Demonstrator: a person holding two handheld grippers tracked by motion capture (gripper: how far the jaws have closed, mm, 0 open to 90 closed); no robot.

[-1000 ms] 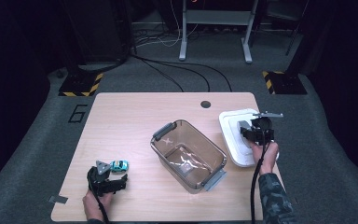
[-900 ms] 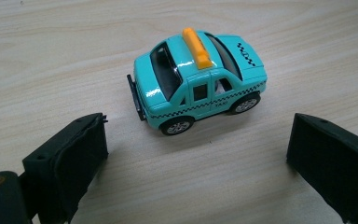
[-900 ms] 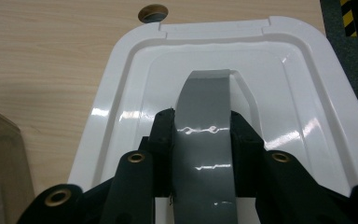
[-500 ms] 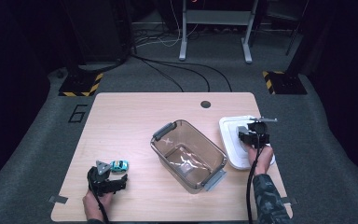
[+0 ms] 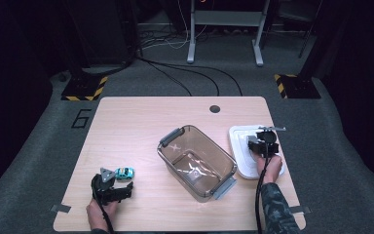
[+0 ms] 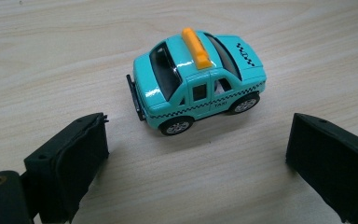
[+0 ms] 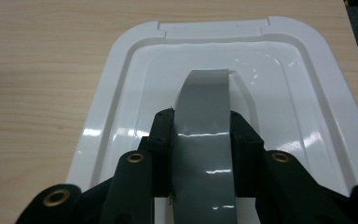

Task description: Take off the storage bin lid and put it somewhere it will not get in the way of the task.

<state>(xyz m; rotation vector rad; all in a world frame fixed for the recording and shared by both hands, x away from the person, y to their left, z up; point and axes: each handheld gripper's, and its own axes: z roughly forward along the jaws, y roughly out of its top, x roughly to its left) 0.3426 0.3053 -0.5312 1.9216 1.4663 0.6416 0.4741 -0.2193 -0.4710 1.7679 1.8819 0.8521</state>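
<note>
Wooden worktop (image 5: 141, 122) with a clear brown-tinted bin (image 5: 196, 161) at its centre, taken here as the landmark. The bin has a grey latch handle at each end and sits at an angle to the worktop edges.

To the right of the bin, just beside it, a white lid (image 7: 121, 79) lies flat on the worktop. Over this lid the right hand-held gripper (image 7: 200, 128) has its jaws pressed against both flat sides of a grey tape roll (image 7: 203, 116), which stands on edge between them; whether the roll touches the lid cannot be told from the right gripper view.

To the left of the bin and nearer the person, well apart from it, a small turquoise toy taxi (image 6: 199, 79) with an orange roof sign rests on its wheels on the bare wood. The left hand-held gripper (image 6: 196, 154) has its jaws spread wide, one on either side of the space just short of the taxi, touching nothing.
</note>
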